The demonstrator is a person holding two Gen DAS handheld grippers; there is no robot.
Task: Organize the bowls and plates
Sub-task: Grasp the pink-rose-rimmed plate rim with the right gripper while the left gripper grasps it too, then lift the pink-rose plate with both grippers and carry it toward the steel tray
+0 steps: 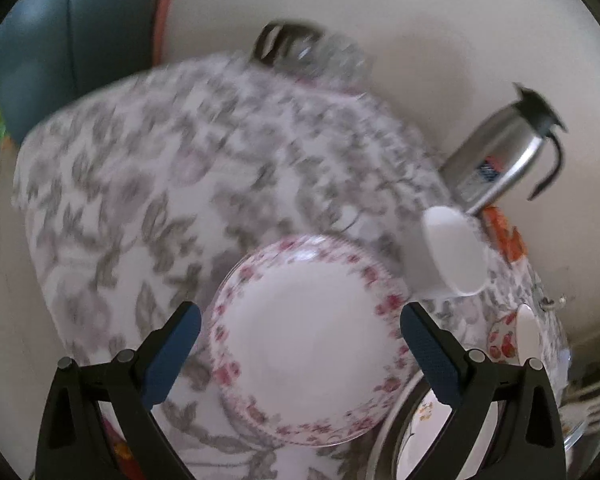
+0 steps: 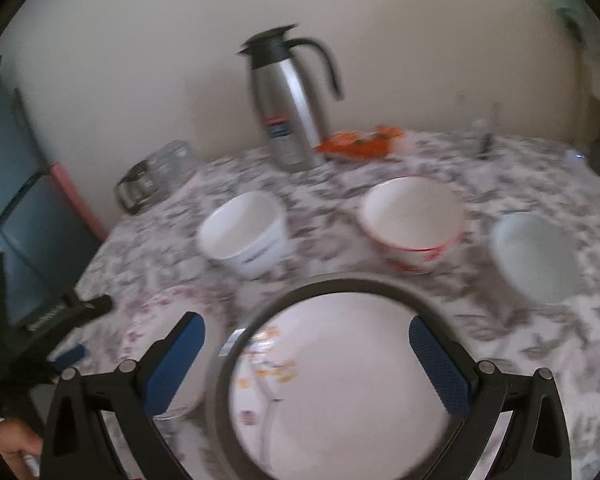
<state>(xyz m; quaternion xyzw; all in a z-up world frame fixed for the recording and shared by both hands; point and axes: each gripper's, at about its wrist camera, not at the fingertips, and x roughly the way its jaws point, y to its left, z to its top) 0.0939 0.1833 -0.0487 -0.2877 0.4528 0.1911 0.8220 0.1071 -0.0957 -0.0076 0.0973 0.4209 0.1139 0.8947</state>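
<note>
A floral plate [image 1: 312, 340] lies on the patterned tablecloth [image 1: 140, 184] between the spread fingers of the left gripper [image 1: 300, 354]. The right gripper [image 2: 306, 360], also spread, hangs over a dark-rimmed plate [image 2: 340, 380]. Three bowls [image 2: 244, 234] sit at twelve o'clock, flask [image 2: 288, 100] beyond.

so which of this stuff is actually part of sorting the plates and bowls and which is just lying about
Part of the job:
pink-flowered plate
plate with dark rim
white bowl with blue print
red-trimmed bowl
plain white bowl

Just lying about:
steel flask
orange packet
glass dish
</note>
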